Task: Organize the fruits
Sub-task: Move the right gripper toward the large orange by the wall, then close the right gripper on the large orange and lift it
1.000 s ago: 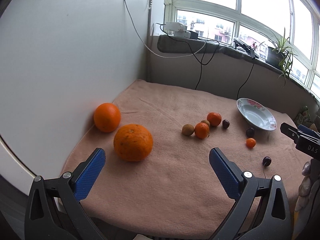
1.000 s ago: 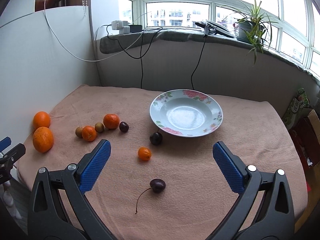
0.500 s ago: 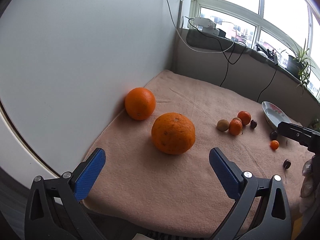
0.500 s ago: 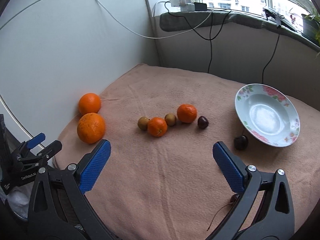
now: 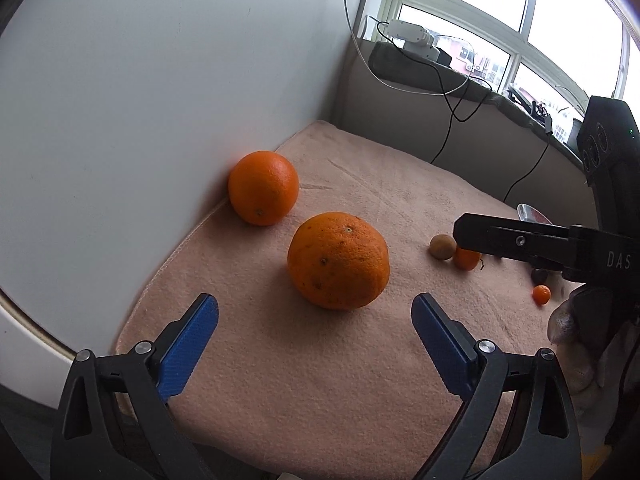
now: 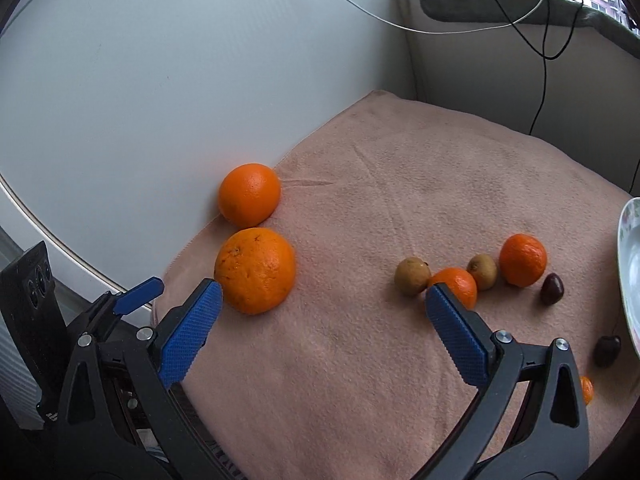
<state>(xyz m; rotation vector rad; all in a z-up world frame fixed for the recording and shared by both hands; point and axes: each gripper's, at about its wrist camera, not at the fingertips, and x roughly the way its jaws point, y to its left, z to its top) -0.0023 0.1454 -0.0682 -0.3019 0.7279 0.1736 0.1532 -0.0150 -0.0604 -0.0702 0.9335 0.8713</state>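
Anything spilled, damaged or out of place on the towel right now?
Nothing spilled or damaged. The fruit lies loose on the pink towel; the large speckled orange sits upright ahead of the open left tool.

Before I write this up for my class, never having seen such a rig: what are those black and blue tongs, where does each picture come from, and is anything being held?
They are no robot's. A person holds one hand-held gripper in each hand, each with a fisheye camera looking along its two blue-padded fingers. One picture comes from the left hand-held gripper, the other from the right hand-held gripper. Both are open and hold nothing. On the pink cloth lie two oranges, the near orange straight ahead of the left one and the far orange by the white wall. Further right lie small fruits: mandarins, brown kiwis, dark cherries. A plate's edge shows at right.
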